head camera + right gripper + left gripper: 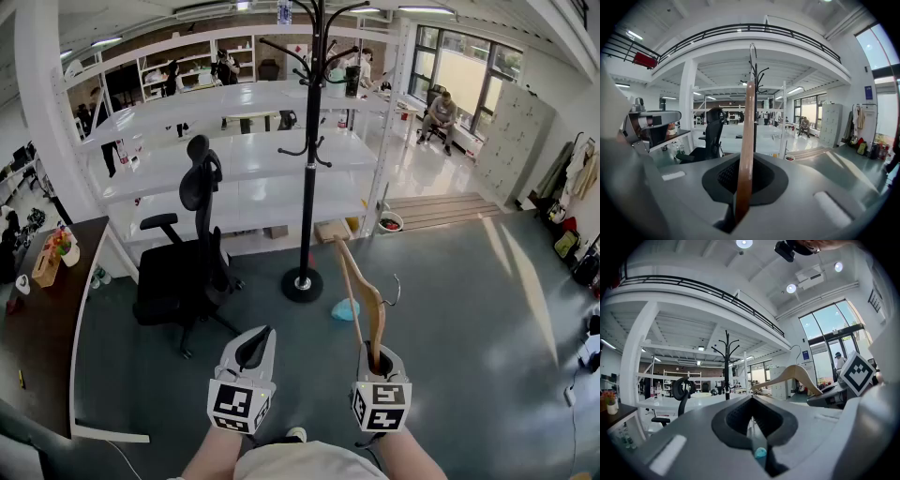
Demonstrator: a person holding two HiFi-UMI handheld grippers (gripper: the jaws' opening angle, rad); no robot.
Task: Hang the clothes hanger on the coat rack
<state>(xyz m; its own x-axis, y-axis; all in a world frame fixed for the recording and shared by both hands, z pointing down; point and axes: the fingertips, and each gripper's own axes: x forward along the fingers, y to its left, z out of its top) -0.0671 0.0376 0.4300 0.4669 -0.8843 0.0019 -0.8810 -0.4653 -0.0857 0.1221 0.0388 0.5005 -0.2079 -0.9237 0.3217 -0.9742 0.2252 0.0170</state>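
Observation:
A wooden clothes hanger (361, 300) with a metal hook (393, 290) stands up out of my right gripper (379, 361), which is shut on one end of it. In the right gripper view the hanger (746, 145) rises straight from between the jaws, hook on top. The black coat rack (311, 141) stands ahead on a round base (302, 284); it shows behind the hanger in the right gripper view as a dark pole (755, 108). My left gripper (250, 352) is shut and holds nothing. The left gripper view shows the hanger (790, 377) to its right and the coat rack (726, 362) far off.
A black office chair (187, 262) stands left of the rack. A dark wooden desk (37, 328) lies at the far left, white shelving (234, 159) behind the rack. A small blue object (345, 309) lies on the grey floor near the rack's base. People are in the background.

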